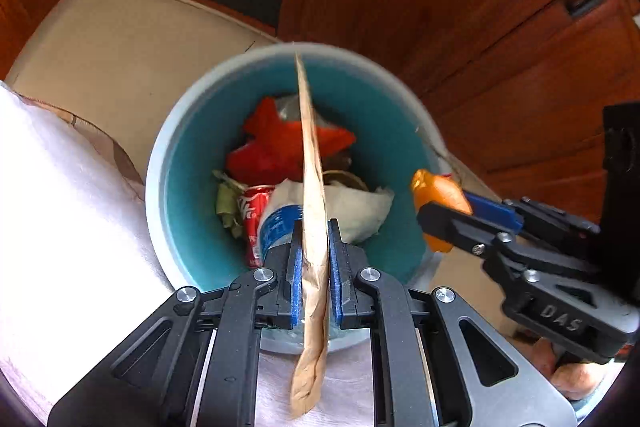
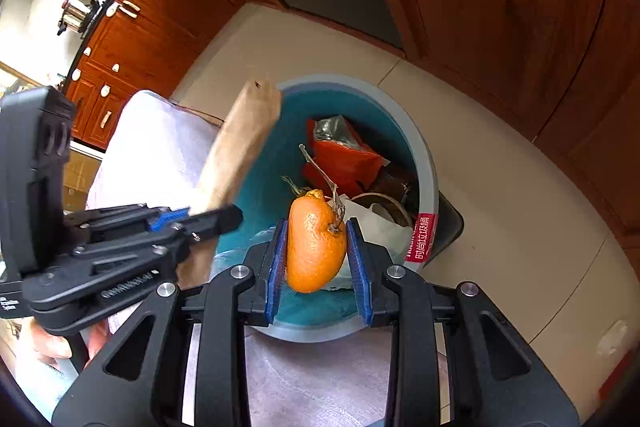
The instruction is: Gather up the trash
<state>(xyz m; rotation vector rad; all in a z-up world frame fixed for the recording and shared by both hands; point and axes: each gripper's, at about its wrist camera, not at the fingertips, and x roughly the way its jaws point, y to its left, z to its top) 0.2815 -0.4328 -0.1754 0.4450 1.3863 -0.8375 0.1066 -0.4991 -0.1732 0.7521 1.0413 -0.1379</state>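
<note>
A round bin [image 1: 160, 163] with a grey rim and teal inside stands on the floor below both grippers. It holds a red wrapper [image 1: 276, 143], a red cola can [image 1: 254, 215], a blue-labelled bottle [image 1: 280, 223] and crumpled white paper [image 1: 360, 207]. My left gripper [image 1: 314, 227] is shut on a flat brown paper bag [image 1: 312, 155], held edge-on over the bin's opening. My right gripper [image 2: 318, 227] is shut on a squashed orange [image 2: 316, 247] with a dry stem, hanging over the near side of the bin [image 2: 424, 163]. In the right wrist view the brown bag [image 2: 244, 143] and left gripper [image 2: 208, 215] sit at the left.
A white cloth [image 1: 60, 207] covers a surface left of the bin. Reddish wooden cabinets [image 1: 480, 27] stand behind, on a beige tiled floor [image 2: 500, 187]. A black object [image 2: 452, 223] pokes out beside the bin's right side. A hand [image 2: 52, 347] holds the left gripper.
</note>
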